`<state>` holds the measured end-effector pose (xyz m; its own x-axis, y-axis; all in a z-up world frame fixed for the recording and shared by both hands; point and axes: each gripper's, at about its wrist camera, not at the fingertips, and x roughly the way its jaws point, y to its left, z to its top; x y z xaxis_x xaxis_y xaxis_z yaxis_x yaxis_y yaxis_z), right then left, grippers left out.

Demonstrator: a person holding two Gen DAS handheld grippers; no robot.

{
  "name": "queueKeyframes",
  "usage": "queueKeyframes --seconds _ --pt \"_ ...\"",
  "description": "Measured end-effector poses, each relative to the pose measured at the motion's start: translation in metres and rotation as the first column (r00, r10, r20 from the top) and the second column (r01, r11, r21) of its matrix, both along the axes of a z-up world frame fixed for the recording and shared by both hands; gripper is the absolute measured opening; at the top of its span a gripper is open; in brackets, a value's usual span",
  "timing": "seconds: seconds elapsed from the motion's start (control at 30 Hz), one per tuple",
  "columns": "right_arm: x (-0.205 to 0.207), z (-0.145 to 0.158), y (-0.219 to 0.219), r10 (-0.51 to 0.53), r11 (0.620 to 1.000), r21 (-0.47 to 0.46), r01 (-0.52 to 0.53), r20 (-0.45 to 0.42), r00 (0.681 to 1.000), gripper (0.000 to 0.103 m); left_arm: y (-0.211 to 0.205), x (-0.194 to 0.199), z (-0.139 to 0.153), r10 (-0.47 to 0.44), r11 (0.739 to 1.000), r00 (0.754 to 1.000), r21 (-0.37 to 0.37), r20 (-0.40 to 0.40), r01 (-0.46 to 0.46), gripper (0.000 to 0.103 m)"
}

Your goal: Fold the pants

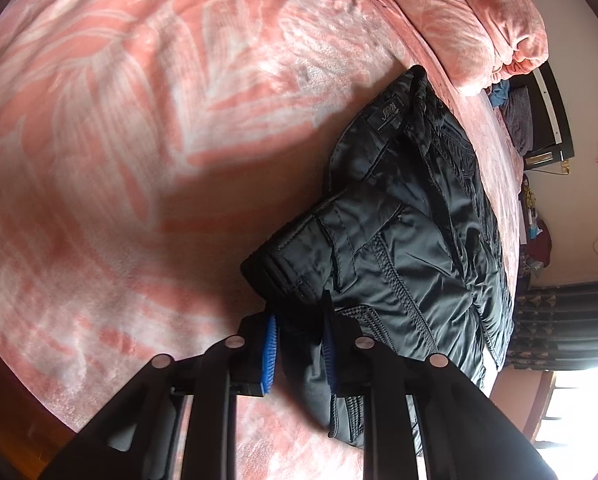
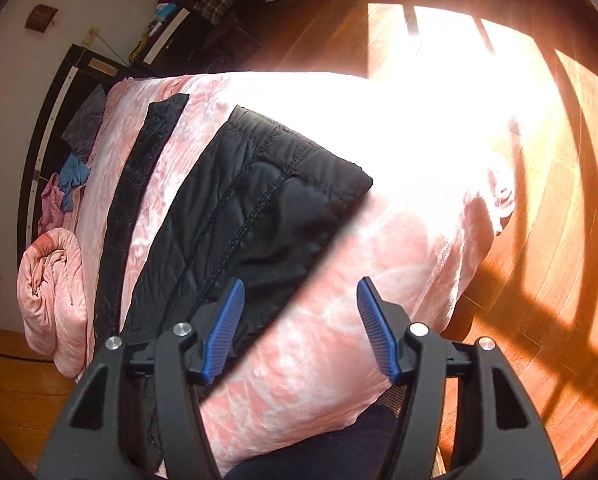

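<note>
While the black pants (image 1: 399, 240) are spread flat on the pink bedspread (image 1: 119, 140), a near edge of their fabric is pinched between the nearly closed blue pads of the left gripper (image 1: 299, 354). The right gripper (image 2: 301, 330) is held about half open above the bedspread, nothing being gripped, just right of the pants.

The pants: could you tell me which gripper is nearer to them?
Left. The left gripper is clamped on the pants; the right gripper hangs open over their edge, gripping nothing.
</note>
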<state>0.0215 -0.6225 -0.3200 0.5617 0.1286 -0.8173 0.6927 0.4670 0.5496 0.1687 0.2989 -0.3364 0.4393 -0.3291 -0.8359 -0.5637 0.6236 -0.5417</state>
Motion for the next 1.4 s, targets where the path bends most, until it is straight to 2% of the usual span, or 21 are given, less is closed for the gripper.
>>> queueKeyframes --seconds 0.2,0.23,0.27,0.3,0.37,0.5,0.7,0.73,0.77,0.8,0.83,0.87,0.9,0.93,1.0,1.1,1.17,1.2,1.3,1.33,1.4 --pt "0.021 -0.025 -0.028 -0.053 0.993 0.109 0.045 0.074 0.996 0.064 -0.001 0.001 0.001 0.016 1.000 1.000 0.014 -0.012 -0.016 0.019" --pt "0.025 -0.028 -0.028 -0.046 0.992 0.117 0.038 0.067 0.997 0.057 0.000 0.001 0.002 0.020 1.000 1.000 0.020 -0.011 -0.020 0.019" --pt "0.029 -0.030 -0.025 -0.034 0.992 0.120 0.026 0.069 0.997 0.031 0.001 0.000 0.004 0.026 0.999 1.000 0.028 -0.008 -0.026 0.019" --pt "0.033 -0.032 -0.021 -0.018 0.991 0.132 0.008 0.073 0.997 0.020 0.003 -0.003 0.007 0.038 0.999 0.999 0.038 -0.004 -0.038 0.019" --pt "0.034 -0.025 -0.008 0.002 0.992 0.124 -0.014 0.096 0.995 0.012 0.013 -0.012 0.010 0.074 0.997 0.997 0.034 0.006 -0.074 0.019" --pt "0.032 -0.012 0.024 0.081 0.993 0.076 -0.087 0.086 0.993 0.010 0.039 -0.033 0.016 0.144 0.988 0.990 0.055 0.008 -0.144 0.018" --pt "0.032 -0.032 0.039 0.115 0.992 0.055 -0.116 0.024 0.993 0.009 0.049 -0.053 -0.003 0.199 0.979 0.980 0.056 -0.020 -0.198 0.020" --pt "0.032 -0.029 0.040 0.120 0.991 0.053 -0.122 0.025 0.992 0.012 0.048 -0.052 -0.004 0.192 0.980 0.981 0.061 -0.023 -0.190 0.021" --pt "0.032 -0.023 0.041 0.137 0.989 0.044 -0.138 0.027 0.990 0.020 0.047 -0.050 -0.001 0.179 0.982 0.984 0.067 -0.025 -0.177 0.022" --pt "0.030 -0.014 0.041 0.147 0.989 0.028 -0.147 0.024 0.989 0.024 0.047 -0.049 0.003 0.161 0.985 0.987 0.072 -0.029 -0.158 0.027" --pt "0.025 -0.001 0.040 0.139 0.990 -0.016 -0.139 0.007 0.990 0.041 0.048 -0.049 0.010 0.141 0.987 0.989 0.088 -0.036 -0.137 0.034" --pt "0.021 0.014 0.039 0.123 0.988 -0.088 -0.124 -0.020 0.992 0.048 0.049 -0.050 0.021 0.125 0.984 0.991 0.130 -0.039 -0.119 0.040" --pt "0.019 0.029 0.041 0.117 0.979 -0.164 -0.120 -0.033 0.993 0.048 0.051 -0.050 0.033 0.114 0.975 0.993 0.197 -0.041 -0.104 0.057" --pt "0.020 0.041 0.045 0.139 0.965 -0.220 -0.141 -0.023 0.990 0.048 0.052 -0.048 0.047 0.098 0.961 0.995 0.262 -0.023 -0.089 0.068" --pt "0.033 0.051 0.060 0.234 0.939 -0.257 -0.231 -0.016 0.972 0.050 0.054 -0.032 0.070 0.047 0.942 0.999 0.333 0.016 -0.050 0.072" --pt "0.063 0.032 0.081 0.340 0.904 -0.245 -0.351 -0.086 0.936 0.056 0.051 0.010 0.095 -0.036 0.935 0.997 0.353 0.070 0.009 0.094" --pt "0.078 0.003 0.080 0.348 0.905 -0.176 -0.387 -0.216 0.912 0.059 0.056 0.042 0.107 -0.101 0.939 0.986 0.341 0.131 0.051 0.098" --pt "0.080 -0.006 0.079 0.347 0.909 -0.149 -0.390 -0.248 0.904 0.059 0.059 0.060 0.110 -0.135 0.938 0.980 0.337 0.148 0.078 0.099" --pt "0.088 0.017 0.086 0.353 0.884 -0.218 -0.414 -0.270 0.896 0.066 0.065 0.120 0.106 -0.252 0.928 0.957 0.317 0.142 0.197 0.099" --pt "0.093 0.029 0.090 0.361 0.872 -0.247 -0.422 -0.256 0.896 0.071 0.068 0.140 0.101 -0.285 0.919 0.950 0.319 0.128 0.233 0.099" --pt "0.105 0.049 0.094 0.388 0.860 -0.265 -0.436 -0.214 0.896 0.073 0.077 0.177 0.086 -0.328 0.912 0.939 0.297 0.107 0.284 0.099"
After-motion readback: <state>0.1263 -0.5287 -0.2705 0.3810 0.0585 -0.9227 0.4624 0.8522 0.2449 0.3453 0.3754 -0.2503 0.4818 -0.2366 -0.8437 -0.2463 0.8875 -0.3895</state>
